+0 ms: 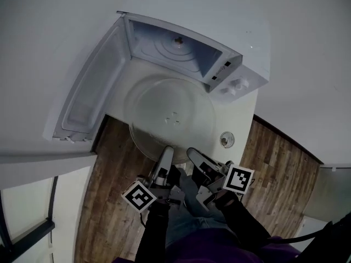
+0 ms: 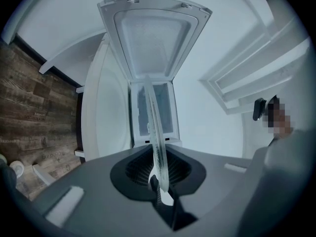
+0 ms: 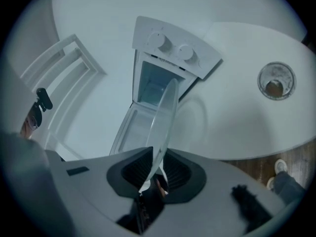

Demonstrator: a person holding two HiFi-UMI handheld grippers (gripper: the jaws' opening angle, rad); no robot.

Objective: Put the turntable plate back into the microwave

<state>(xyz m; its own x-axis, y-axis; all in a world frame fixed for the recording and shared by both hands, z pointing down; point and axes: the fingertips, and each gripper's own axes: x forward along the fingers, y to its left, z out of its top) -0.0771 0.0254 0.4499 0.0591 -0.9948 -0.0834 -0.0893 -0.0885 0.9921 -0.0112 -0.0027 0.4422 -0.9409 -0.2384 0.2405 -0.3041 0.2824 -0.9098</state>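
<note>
Left gripper (image 1: 166, 153) and right gripper (image 1: 192, 153) are both clamping the near rim of the turntable plate (image 1: 173, 114), side by side. In each gripper view the glass edge is sitting pinched between the jaws. The plate is being held roughly level over the near edge of the white table (image 1: 244, 114), its near rim overhanging the wooden floor (image 1: 109, 201). Directly beyond it the microwave (image 1: 247, 48) is standing with its door (image 1: 90, 92) swung wide open, leftward in the head view. A small round container (image 1: 227, 139) is resting near the table's edge, just right of the plate.
</note>
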